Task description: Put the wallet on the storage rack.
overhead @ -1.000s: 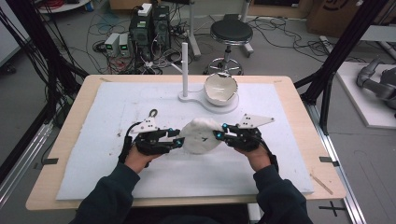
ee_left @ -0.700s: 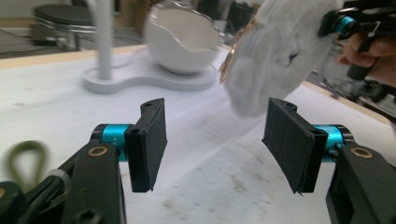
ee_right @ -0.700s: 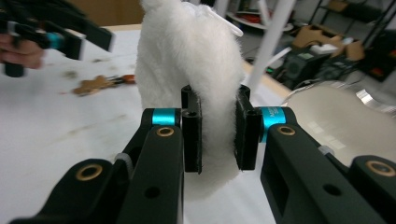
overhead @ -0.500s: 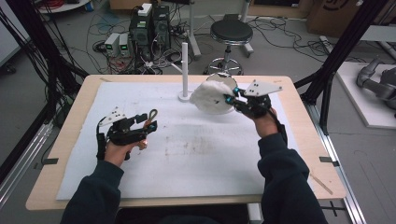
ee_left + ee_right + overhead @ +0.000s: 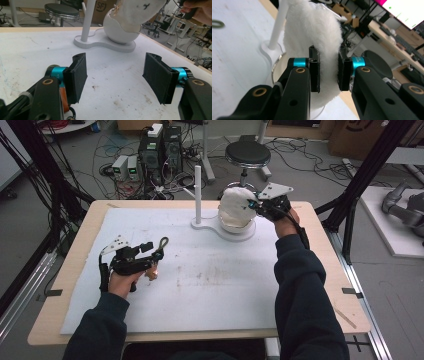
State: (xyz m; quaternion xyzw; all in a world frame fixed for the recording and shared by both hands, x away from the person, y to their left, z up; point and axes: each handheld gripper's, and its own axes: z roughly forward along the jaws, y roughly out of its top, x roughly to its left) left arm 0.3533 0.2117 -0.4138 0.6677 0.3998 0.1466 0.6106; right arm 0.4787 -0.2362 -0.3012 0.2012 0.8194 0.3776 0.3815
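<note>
A white fluffy cloth piece (image 5: pixel 234 202) hangs over the white egg-shaped bowl (image 5: pixel 236 224) at the back of the table. My right gripper (image 5: pixel 251 206) is shut on its edge; in the right gripper view the pads (image 5: pixel 315 72) pinch the plush (image 5: pixel 312 30) between them. My left gripper (image 5: pixel 156 260) rests low over the white mat (image 5: pixel 215 285) at the left. Its jaws have just been opening and stand wide apart with nothing between the fingers (image 5: pixel 77 75). From the left gripper view the cloth (image 5: pixel 140 12) drapes onto the bowl (image 5: pixel 120 32).
The bowl sits on a white base (image 5: pixel 210 226) with a thin upright post (image 5: pixel 198 190) beside it. The wooden table edge (image 5: pixel 320 250) runs along the right. Beyond the table stand a stool (image 5: pixel 247 154), power boxes and loose cables.
Both grippers held the cloth at mid-table a second ago. The left one let go, opened and drew left. The right one carried the cloth up and back over the bowl.
</note>
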